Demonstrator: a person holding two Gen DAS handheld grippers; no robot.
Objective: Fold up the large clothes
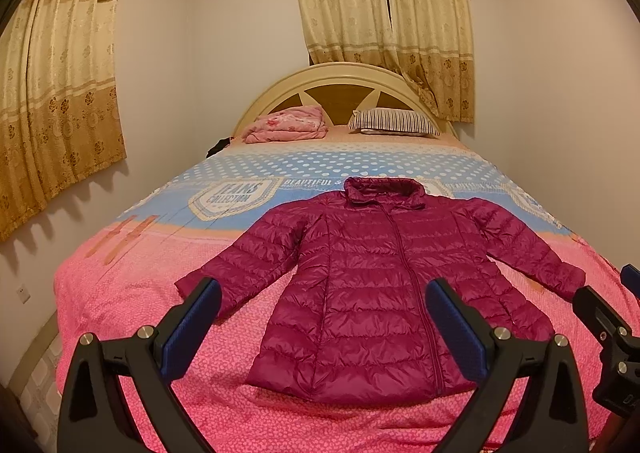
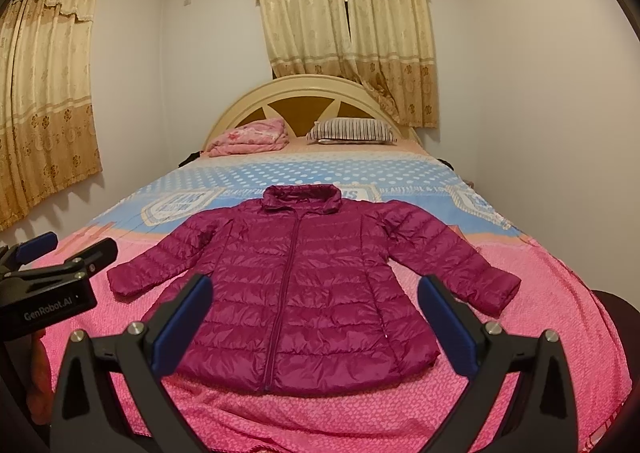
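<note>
Magenta quilted puffer jacket (image 1: 372, 285) spread flat, zipped, sleeves out, on pink patterned bedspread (image 1: 120, 317), left tool (image 1: 324, 313) held wide above hem, right tool (image 2: 316, 305) wide too, nothing gripped

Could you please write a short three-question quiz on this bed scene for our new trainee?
1. True or false: the jacket lies spread flat with its zip closed.
2. What holds the jacket now? A) left gripper B) right gripper C) neither
3. Which item lies beside the striped pillow at the headboard?

Key: 1 true; 2 C, both grippers are open; 3 the folded pink blanket.
</note>
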